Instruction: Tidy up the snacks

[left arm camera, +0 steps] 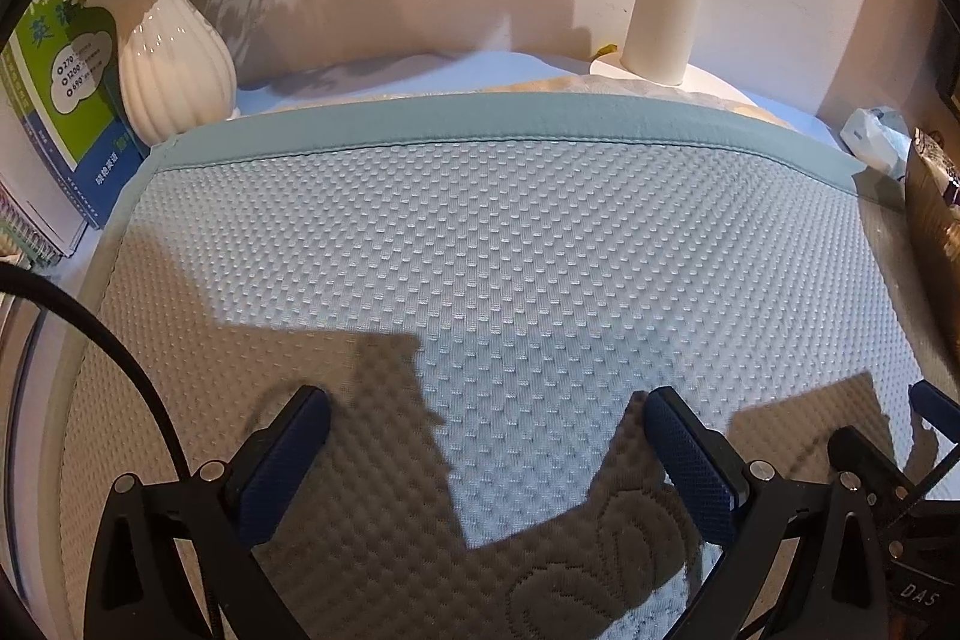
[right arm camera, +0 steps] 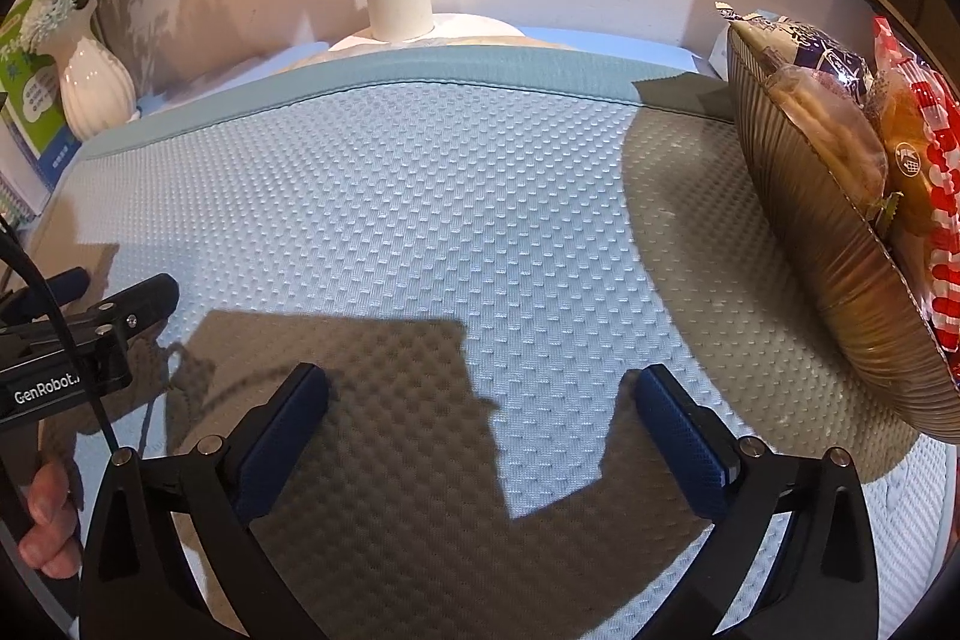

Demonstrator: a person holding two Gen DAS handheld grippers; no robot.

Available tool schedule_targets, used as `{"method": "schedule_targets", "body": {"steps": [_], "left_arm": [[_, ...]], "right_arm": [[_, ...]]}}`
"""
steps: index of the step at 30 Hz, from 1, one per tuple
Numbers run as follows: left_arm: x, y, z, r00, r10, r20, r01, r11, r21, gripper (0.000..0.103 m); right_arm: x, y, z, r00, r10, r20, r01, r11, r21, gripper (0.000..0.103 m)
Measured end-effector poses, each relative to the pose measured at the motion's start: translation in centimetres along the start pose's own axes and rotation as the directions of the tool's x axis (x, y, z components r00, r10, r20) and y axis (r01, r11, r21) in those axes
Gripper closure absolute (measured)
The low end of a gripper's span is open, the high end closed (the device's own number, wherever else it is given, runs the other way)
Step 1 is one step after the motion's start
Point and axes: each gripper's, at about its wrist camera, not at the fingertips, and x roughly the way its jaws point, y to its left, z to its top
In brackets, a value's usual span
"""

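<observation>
A ribbed gold basket [right arm camera: 822,214] stands at the right on the textured blue-grey mat [right arm camera: 420,196]. It holds several wrapped snacks: a bread roll in clear wrap [right arm camera: 834,136], a dark blue packet [right arm camera: 834,52] and a red-and-white packet [right arm camera: 936,220]. My right gripper [right arm camera: 480,400] is open and empty over the mat, left of the basket. My left gripper [left arm camera: 486,424] is open and empty over the mat [left arm camera: 480,232]; it also shows at the left of the right wrist view [right arm camera: 114,298]. The basket's edge [left arm camera: 930,214] shows at the far right of the left wrist view.
A white ribbed vase [left arm camera: 174,64] with flowers and a green-and-blue book [left arm camera: 60,88] stand at the back left. A white lamp post and base [left arm camera: 666,16] stand at the back by the wall. A white tissue pack [left arm camera: 876,136] lies behind the basket.
</observation>
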Motion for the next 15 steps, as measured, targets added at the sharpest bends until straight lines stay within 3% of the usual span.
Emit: {"method": "schedule_targets", "body": {"steps": [15], "left_arm": [[-0.10,-0.10,-0.11,1.000,-0.001,0.008,0.001,1.000,-0.001,0.000]], "right_arm": [[0.09,-0.09,0.08,1.000,0.002,0.000,-0.002,1.000,-0.003,0.000]]}}
